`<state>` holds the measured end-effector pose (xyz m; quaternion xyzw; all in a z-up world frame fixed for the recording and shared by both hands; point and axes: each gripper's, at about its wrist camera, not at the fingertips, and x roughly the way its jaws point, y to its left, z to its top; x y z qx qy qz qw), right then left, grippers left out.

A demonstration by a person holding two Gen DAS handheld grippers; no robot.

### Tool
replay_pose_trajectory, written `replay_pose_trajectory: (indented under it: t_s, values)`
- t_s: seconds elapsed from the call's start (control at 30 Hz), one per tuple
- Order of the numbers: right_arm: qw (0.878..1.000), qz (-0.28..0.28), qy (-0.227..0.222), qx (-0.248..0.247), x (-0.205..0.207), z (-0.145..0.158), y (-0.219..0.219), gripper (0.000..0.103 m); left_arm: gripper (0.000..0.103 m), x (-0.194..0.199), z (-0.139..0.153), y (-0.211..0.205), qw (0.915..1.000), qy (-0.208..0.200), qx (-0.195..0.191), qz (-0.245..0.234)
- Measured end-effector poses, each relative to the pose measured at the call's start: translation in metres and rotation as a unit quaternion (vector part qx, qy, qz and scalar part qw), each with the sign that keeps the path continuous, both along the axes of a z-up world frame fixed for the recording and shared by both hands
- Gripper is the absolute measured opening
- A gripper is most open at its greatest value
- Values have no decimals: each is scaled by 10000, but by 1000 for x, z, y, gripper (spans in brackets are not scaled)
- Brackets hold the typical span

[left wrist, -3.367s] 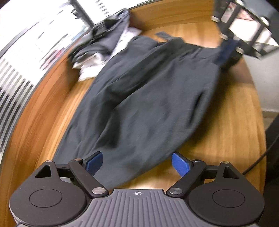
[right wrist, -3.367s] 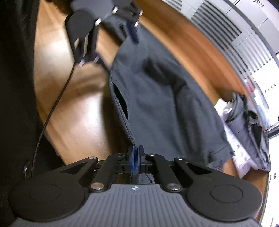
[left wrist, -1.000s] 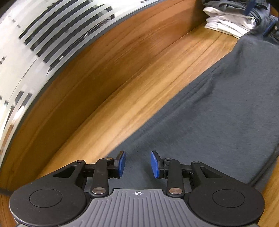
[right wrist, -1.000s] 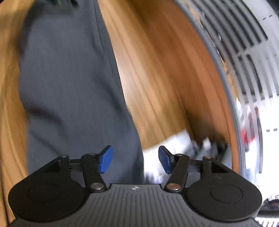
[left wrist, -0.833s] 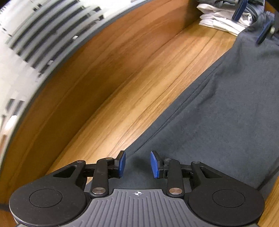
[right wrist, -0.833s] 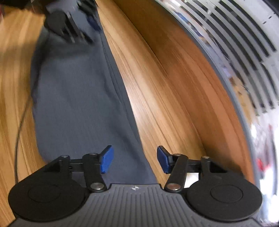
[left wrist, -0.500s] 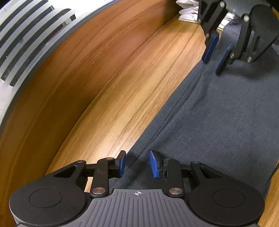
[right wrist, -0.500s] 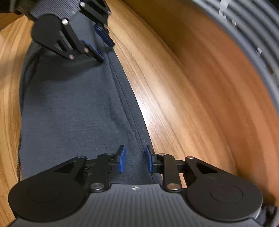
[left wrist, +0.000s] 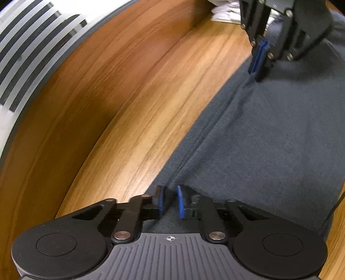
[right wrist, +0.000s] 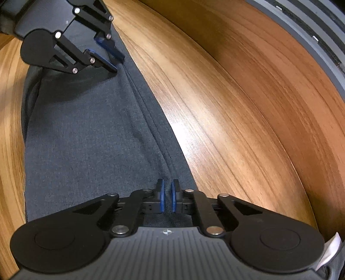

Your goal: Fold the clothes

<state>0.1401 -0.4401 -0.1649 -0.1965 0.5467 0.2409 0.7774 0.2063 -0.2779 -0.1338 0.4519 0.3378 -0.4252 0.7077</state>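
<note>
A dark grey garment [left wrist: 269,140] lies flat on the wooden table [left wrist: 129,107]; it also shows in the right wrist view [right wrist: 86,133]. My left gripper [left wrist: 170,201] has its blue pads nearly closed around the garment's seamed far edge. My right gripper [right wrist: 167,197] is pinched on the same edge further along. Each gripper shows in the other's view: the right gripper [left wrist: 262,59] at the top right, the left gripper [right wrist: 110,56] at the top left, both on the edge.
A raised wooden rim [left wrist: 75,90] curves along the table's far side, with a striped panel [left wrist: 32,43] behind it. A pile of white and grey clothes [left wrist: 226,13] lies beyond the right gripper, its corner also in the right wrist view [right wrist: 332,256].
Both grippers came down onto the garment's far edge and closed their jaws on it. The right gripper moved closer to the left one.
</note>
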Motion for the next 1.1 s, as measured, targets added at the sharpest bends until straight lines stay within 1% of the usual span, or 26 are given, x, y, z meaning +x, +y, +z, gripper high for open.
replay_pose_trajectory:
  t_s: [0.07,0.17,0.23,0.3,0.37,0.43,0.53,0.6,0.67,0.7,0.73,0.77,0.8,0.83,0.87,0.9,0.97,1.07,1.1]
  values:
    - [9999,5,-128,-49,-5,3,3,3,3,-3,0,3,9998,-145,-112,56]
    - [9993,30,-348,-99,-7,10,6,3,3,-10,12,9,9976,-380,-487,300]
    - [9985,-2,-535,-121,-10,20,5,3,3,-13,20,13,9958,-570,-622,364]
    - [9970,-71,-756,-118,-11,32,3,3,3,-13,24,15,9943,-692,-681,433]
    - [9960,-144,-878,-117,-8,41,0,3,3,-10,20,11,9941,-733,-636,477]
    - [9957,-166,-891,-191,-4,39,-2,3,3,-7,15,7,9940,-769,-584,519]
    - [9963,-129,-756,-394,4,18,1,3,3,0,3,-1,9945,-734,-466,581]
    - [9967,-139,-654,-456,7,5,3,3,4,2,-2,-2,9938,-758,-460,669]
    - [9965,-153,-649,-508,7,-1,6,6,9,5,-8,-4,9930,-785,-459,759]
    - [9962,-153,-669,-537,6,-2,6,9,10,3,-5,0,9918,-795,-505,862]
    - [9958,-155,-692,-579,5,-2,8,13,16,2,-1,4,9904,-803,-559,974]
    - [9950,-165,-731,-664,4,0,8,28,21,0,3,8,9889,-811,-613,1086]
    - [9947,-214,-760,-662,1,4,8,47,22,-2,7,12,9872,-819,-667,1198]
    - [9943,-263,-789,-661,-2,9,7,56,23,-3,11,17,9853,-827,-721,1310]
    - [9940,-323,-819,-643,-5,14,7,70,25,-5,15,21,9833,-835,-774,1421]
    - [9938,-437,-856,-551,-8,20,7,79,27,-7,19,25,9811,-843,-828,1532]
    - [9932,-679,-871,-367,-17,31,10,83,36,-10,27,34,9763,-858,-934,1754]
    - [9909,-1052,-832,-98,-34,46,19,88,41,-20,32,65,9679,-903,-951,2144]
    - [9901,-1137,-824,-51,-42,49,24,91,42,-23,32,76,9652,-924,-922,2264]
